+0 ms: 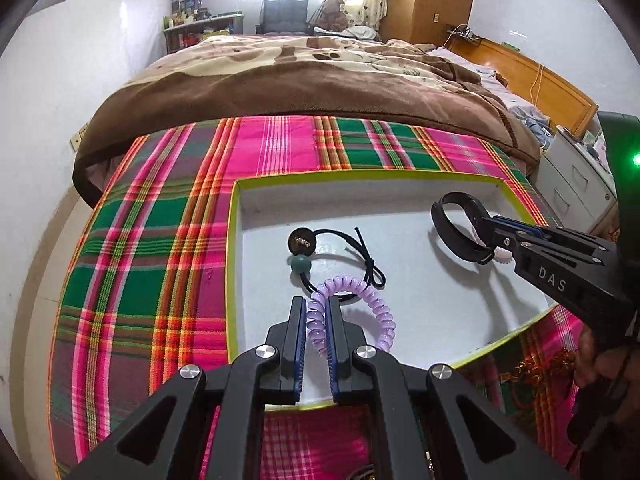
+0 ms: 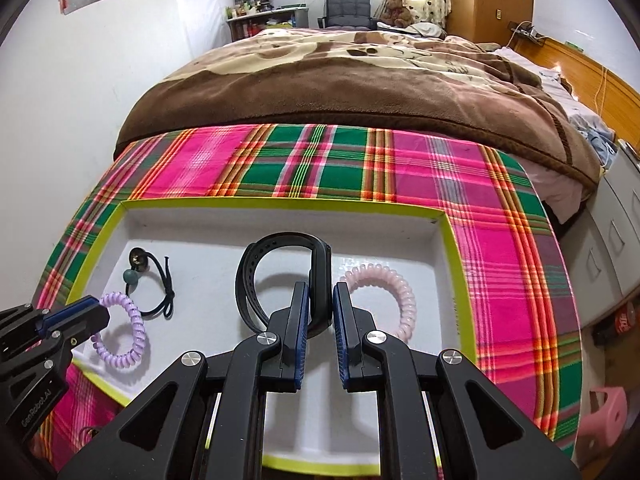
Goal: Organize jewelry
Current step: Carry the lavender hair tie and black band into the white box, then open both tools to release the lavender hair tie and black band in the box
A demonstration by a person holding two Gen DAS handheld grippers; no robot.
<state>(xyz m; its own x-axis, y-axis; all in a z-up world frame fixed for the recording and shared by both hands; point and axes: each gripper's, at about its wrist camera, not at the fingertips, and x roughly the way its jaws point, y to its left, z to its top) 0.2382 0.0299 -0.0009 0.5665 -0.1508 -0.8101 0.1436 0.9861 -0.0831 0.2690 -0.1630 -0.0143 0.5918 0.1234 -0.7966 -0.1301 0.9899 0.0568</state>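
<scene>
A white tray with a yellow-green rim (image 1: 234, 240) (image 2: 280, 202) lies on a plaid cloth. My left gripper (image 1: 315, 304) (image 2: 94, 310) is shut on a purple spiral hair tie (image 1: 380, 312) (image 2: 128, 346) over the tray's near left part. My right gripper (image 2: 321, 292) (image 1: 486, 236) is shut on a black wristband (image 2: 256, 264) (image 1: 452, 236) over the tray's right part. A black elastic hair tie with a green bead and a dark button (image 1: 301, 266) (image 2: 160, 280) rests on the tray floor. A pink spiral hair tie (image 2: 400, 284) (image 1: 502, 257) lies just right of my right fingers.
The pink-and-green plaid cloth (image 1: 152, 240) (image 2: 500, 240) covers the table. A bed with a brown blanket (image 1: 300, 88) borders its far edge. White drawers (image 1: 572, 184) stand to the right, and a pink stool (image 2: 608, 404) sits low at the right. A hand (image 1: 592, 356) grips the right tool.
</scene>
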